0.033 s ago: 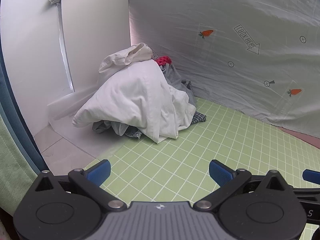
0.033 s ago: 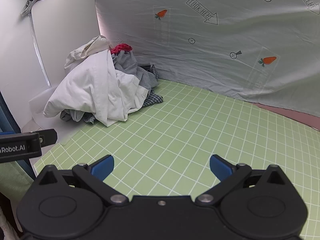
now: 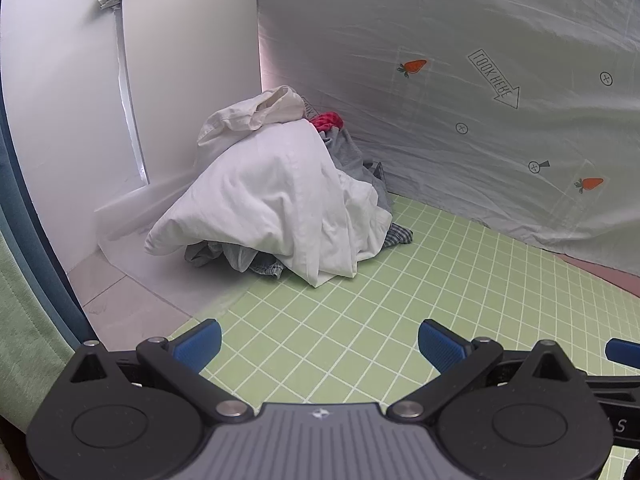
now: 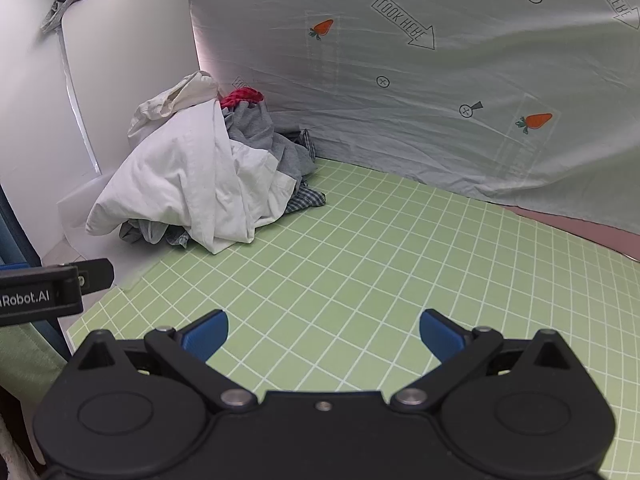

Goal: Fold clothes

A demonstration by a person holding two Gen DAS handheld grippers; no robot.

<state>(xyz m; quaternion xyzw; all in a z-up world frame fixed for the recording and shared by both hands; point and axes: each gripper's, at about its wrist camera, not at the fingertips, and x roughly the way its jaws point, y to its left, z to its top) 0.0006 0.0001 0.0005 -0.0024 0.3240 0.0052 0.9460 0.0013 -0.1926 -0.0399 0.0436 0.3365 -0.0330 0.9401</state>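
Note:
A heap of clothes (image 3: 280, 200) lies at the far left corner of the green grid mat (image 3: 360, 320). A large white garment covers most of it; a red piece (image 3: 327, 121), grey cloth and a checked piece (image 3: 398, 236) poke out. My left gripper (image 3: 320, 340) is open above the mat, well short of the heap, with nothing between its blue pads. In the right wrist view the same heap (image 4: 188, 184) sits far left, and my right gripper (image 4: 324, 330) is open and empty over the mat (image 4: 400, 260). The left gripper's body (image 4: 40, 296) shows at that view's left edge.
A white board (image 3: 192, 80) leans upright behind the heap. A pale printed sheet (image 3: 440, 120) with carrots and arrows hangs along the back. White surface borders the mat on the left. A blue pad (image 3: 622, 350) of the right gripper shows at the right edge.

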